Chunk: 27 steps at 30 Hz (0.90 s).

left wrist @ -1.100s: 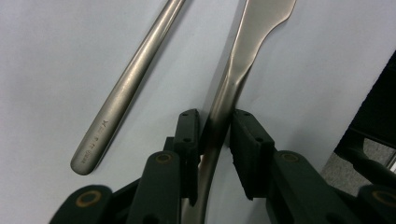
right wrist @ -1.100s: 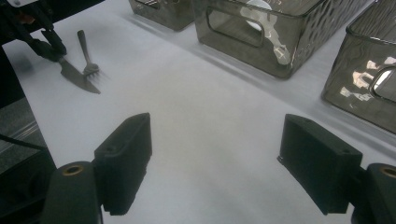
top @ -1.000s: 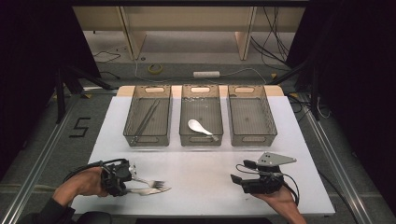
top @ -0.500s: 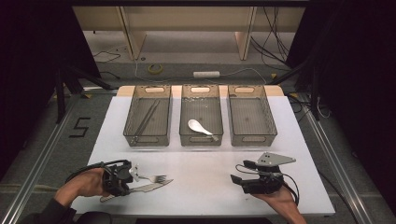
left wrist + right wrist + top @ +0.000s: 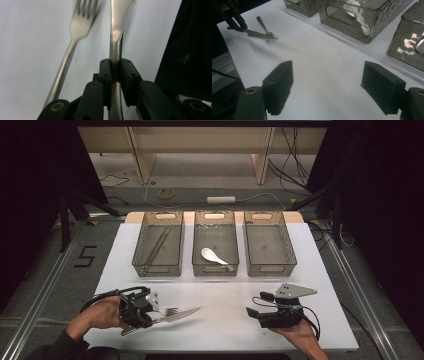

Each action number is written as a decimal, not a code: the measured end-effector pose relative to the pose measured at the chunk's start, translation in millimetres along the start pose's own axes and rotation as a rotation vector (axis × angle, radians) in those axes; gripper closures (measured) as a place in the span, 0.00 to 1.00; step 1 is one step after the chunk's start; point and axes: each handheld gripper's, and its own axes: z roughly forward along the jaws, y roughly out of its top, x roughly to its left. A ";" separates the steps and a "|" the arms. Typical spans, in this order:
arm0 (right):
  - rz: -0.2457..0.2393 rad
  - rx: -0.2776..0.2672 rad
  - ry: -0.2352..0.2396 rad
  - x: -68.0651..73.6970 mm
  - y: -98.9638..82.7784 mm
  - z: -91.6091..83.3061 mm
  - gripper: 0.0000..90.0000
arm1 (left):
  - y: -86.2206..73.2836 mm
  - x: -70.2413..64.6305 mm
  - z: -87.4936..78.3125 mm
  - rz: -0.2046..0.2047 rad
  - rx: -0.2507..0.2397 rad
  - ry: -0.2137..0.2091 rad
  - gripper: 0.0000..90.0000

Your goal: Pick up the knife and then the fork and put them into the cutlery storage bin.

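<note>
Left claw [image 5: 115,75], jaws just closed on the knife [image 5: 170,316], lifts it off the surface [image 5: 225,330] near the front-left corner beside the fork [image 5: 75,32]; right claw [image 5: 332,90] waits open; sorting into a bin looks next.

Fork [image 5: 169,310] beside knife [image 5: 172,316], three bins [image 5: 214,270] behind

The one thing I can read from my place is a black number 5 [image 5: 86,256], marked on the grey floor [image 5: 50,285] just left of my desk [image 5: 225,320], seen from above. Nothing on the desk itself carries any word, label or brand I can make out.
</note>
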 end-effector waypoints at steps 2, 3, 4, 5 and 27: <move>-0.007 -0.009 0.000 1.2 0.7 -0.6 0.29 | 11.9 -1.3 -4.0 -0.023 -0.028 -0.010 0.88; -0.012 -0.008 0.001 1.7 1.2 -1.4 0.29 | 18.1 -1.2 -5.6 -0.031 -0.039 -0.019 0.88; -0.017 -0.016 0.003 2.4 1.7 -2.0 0.28 | 24.3 -1.1 -7.0 -0.032 -0.043 -0.023 0.88; -0.018 -0.027 0.007 3.4 2.2 -2.5 0.28 | 30.5 -1.3 -8.0 -0.030 -0.049 -0.021 0.88; -0.243 -0.049 -0.013 37.1 17.7 5.3 0.28 | 123.1 15.8 10.8 -0.017 -0.093 -0.074 0.88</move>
